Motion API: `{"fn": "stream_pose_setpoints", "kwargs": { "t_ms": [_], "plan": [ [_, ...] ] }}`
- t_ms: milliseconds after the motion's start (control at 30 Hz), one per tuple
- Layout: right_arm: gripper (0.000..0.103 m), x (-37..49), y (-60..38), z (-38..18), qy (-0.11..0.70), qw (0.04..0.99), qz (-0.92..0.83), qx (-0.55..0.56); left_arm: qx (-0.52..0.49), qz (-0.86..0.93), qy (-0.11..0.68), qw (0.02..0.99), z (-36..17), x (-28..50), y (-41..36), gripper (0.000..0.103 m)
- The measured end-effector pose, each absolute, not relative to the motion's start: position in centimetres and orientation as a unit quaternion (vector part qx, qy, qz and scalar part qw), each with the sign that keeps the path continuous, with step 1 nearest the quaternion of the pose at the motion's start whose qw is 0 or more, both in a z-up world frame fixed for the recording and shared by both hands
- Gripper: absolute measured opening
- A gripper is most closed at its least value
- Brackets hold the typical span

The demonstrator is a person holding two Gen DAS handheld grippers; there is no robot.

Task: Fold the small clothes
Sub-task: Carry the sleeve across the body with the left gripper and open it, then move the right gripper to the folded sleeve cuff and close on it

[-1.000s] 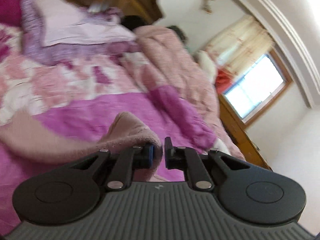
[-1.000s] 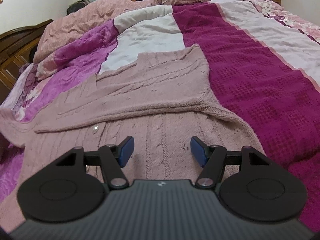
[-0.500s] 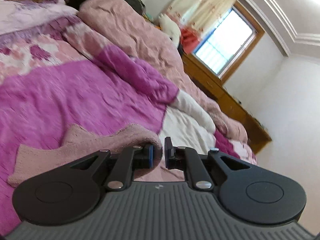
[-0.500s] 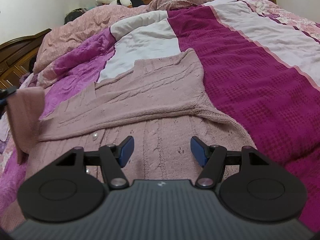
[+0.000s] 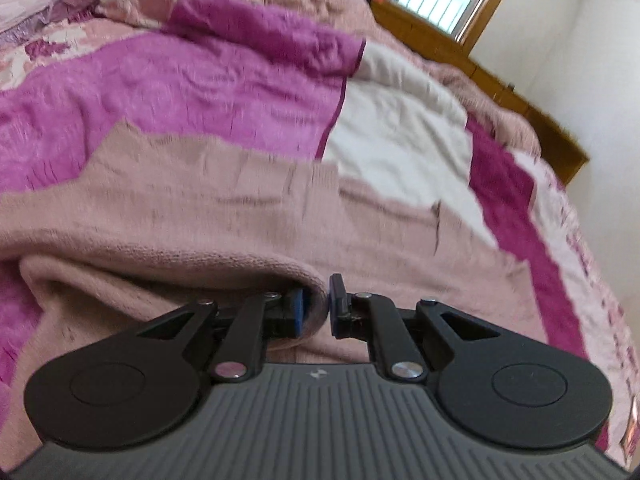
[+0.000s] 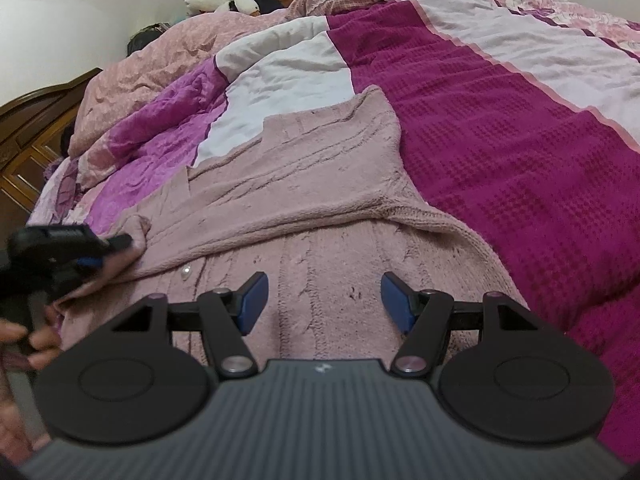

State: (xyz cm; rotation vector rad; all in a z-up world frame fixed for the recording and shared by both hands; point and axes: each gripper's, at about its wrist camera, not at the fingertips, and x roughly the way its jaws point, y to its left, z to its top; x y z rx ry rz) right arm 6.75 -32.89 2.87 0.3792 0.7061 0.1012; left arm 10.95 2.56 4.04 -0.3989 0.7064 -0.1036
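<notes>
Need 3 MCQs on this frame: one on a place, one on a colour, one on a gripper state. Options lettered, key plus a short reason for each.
1. Where does the knitted cardigan lie?
A. on the bedspread
B. on a chair
C. on the floor

2. What colour is the cardigan?
A. navy
B. dusty pink
C. green

3. How does the left gripper stand?
A. wide open over bare bedding
B. shut on a fold of the cardigan
C. shut on a button

Key:
1 A: the knit is spread flat across the magenta and white bedspread.
2 B: its cable knit is pale pink in both wrist views.
3 B: the left wrist view shows pink knit pinched between the nearly closed pads, while the right gripper hangs open above the cardigan.
</notes>
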Motion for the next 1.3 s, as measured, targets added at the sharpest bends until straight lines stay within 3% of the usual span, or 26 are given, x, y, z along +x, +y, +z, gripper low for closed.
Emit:
{"fn": "stream_pose_setpoints", "kwargs": {
  "t_ms": [100, 200, 267, 367, 567, 900, 1300],
  "plan": [
    [0.064, 6.8, -32.9, 2.8, 0.343, 0.919, 0.05, 0.186, -0.183, -0.048, 0.373, 0.908, 2.8, 11.4, 2.3, 0.017],
    [0.064, 6.8, -32.9, 2.8, 0.344, 0.919, 0.05, 0.185, -0.175, -0.057, 0.385, 0.904, 2.8, 11.6, 2.2, 0.033],
    [0.064, 6.8, -32.9, 2.8, 0.343, 0.919, 0.05, 0.185, -0.176, -0.068, 0.395, 0.899, 3.2, 11.5, 2.3, 0.053],
    [0.065, 6.8, -32.9, 2.8, 0.342, 0.92, 0.051, 0.185, -0.178, -0.07, 0.405, 0.894, 4.3, 10.7, 2.3, 0.069],
    [0.065, 6.7, -32.4, 3.2, 0.34, 0.922, 0.06, 0.176, -0.133, -0.029, 0.412, 0.901, 6.7, 7.7, 3.3, 0.07],
    [0.065, 6.8, -29.3, 5.4, 0.337, 0.924, 0.108, 0.145, -0.149, 0.031, 0.432, 0.889, 8.0, 3.5, 9.6, 0.073],
    [0.065, 8.6, -18.6, 8.7, 0.326, 0.915, 0.232, 0.05, -0.149, 0.107, 0.436, 0.881, 8.4, -0.1, 16.6, 0.075]
  ]
}}
